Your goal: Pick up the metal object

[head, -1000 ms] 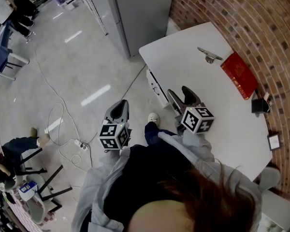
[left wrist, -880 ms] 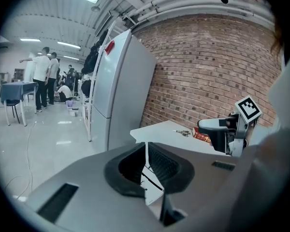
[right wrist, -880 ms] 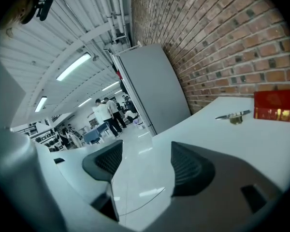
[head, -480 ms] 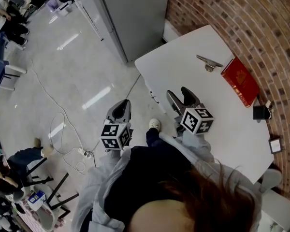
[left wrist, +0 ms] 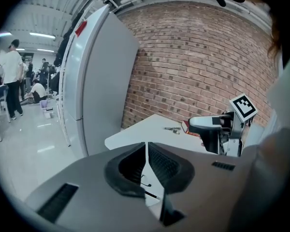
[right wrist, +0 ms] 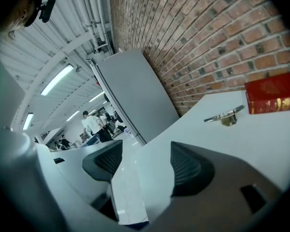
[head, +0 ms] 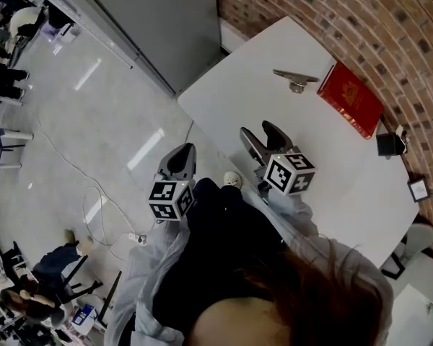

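The metal object (head: 294, 80), a slim silver clip-like piece, lies on the white table (head: 332, 171) near its far edge, just left of a red book (head: 350, 99). My right gripper (head: 260, 137) hovers over the table's near-left part, open and empty, well short of the metal object (right wrist: 225, 116). My left gripper (head: 180, 158) is off the table to the left, above the floor, with its jaws shut on nothing. In the left gripper view the metal object (left wrist: 173, 129) shows small and far off, past the left gripper (left wrist: 146, 151).
A brick wall (head: 390, 27) runs behind the table. A tall grey cabinet (head: 159, 20) stands left of it. A small black object (head: 390, 144) and a small framed item (head: 419, 189) sit near the table's right edge. Cables (head: 94, 200) trail across the floor.
The head view has swung, so the table sits higher and further left in the picture. The right gripper is slightly nearer the metal object. Neither gripper has changed state.
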